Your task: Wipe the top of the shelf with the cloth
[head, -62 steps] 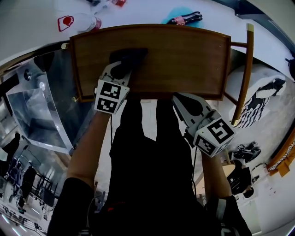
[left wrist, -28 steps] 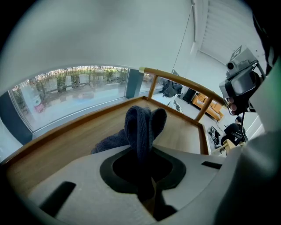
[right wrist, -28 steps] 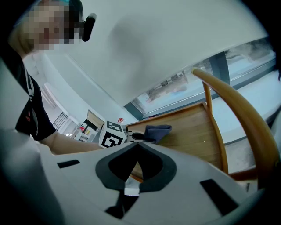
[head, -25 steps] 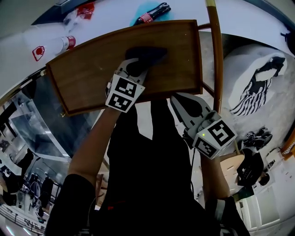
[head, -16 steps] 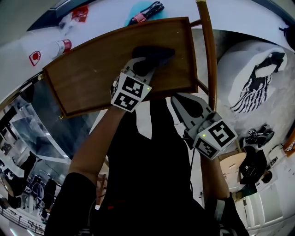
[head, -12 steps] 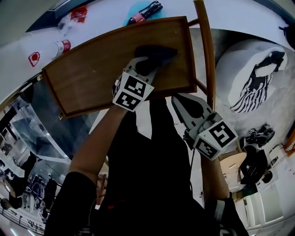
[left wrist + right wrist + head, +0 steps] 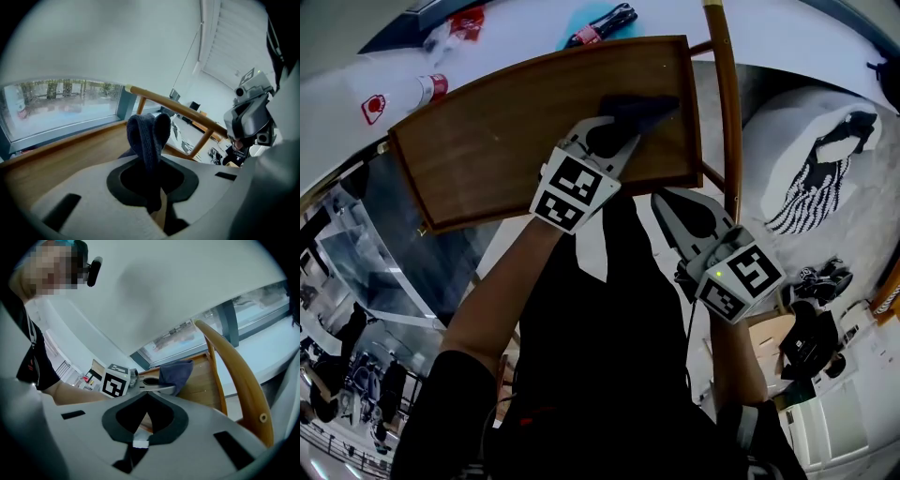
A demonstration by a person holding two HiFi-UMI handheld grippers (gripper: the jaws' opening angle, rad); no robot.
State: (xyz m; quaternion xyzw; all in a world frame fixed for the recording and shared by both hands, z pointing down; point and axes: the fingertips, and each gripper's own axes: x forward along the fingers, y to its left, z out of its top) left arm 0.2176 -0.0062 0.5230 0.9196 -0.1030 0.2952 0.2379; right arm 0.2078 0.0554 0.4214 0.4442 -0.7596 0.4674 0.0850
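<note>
i'm holding the cloth [image 7: 645, 108] in the left gripper [image 7: 614, 131]. its jaws are closing tight on a bunched fold, with a dark wad sticking out past the tips. the wad is lying on the shelf [image 7: 497, 131], near the far right corner of the wooden top. the right gripper [image 7: 145, 399] is hanging off the shelf's near edge, jaws pressed together and gripping nothing.

what's worrying me most is the corner. the cloth is sitting just beside the right edge, so pushing further that way is likely running it off the top, or knocking the gripper into the rail [image 7: 727, 103] standing along that side. the cloth is also bunching rather than lying flat. i'm judging that only a small patch is touching the wood, so a pass may be leaving strips unwiped. dragging hard may be tugging the fold out of the jaws, since the wood is gripping the fabric.

around the shelf, a dark bottle [image 7: 598, 26] is lying on the white floor beyond the far edge, and another bottle [image 7: 422, 89] with a red label is lying off the left end. neither is touching the top. a striped bag [image 7: 811, 187] is lying on the floor well off to the right. nothing is standing on the top itself, so only the rail is crowding the stroke.
</note>
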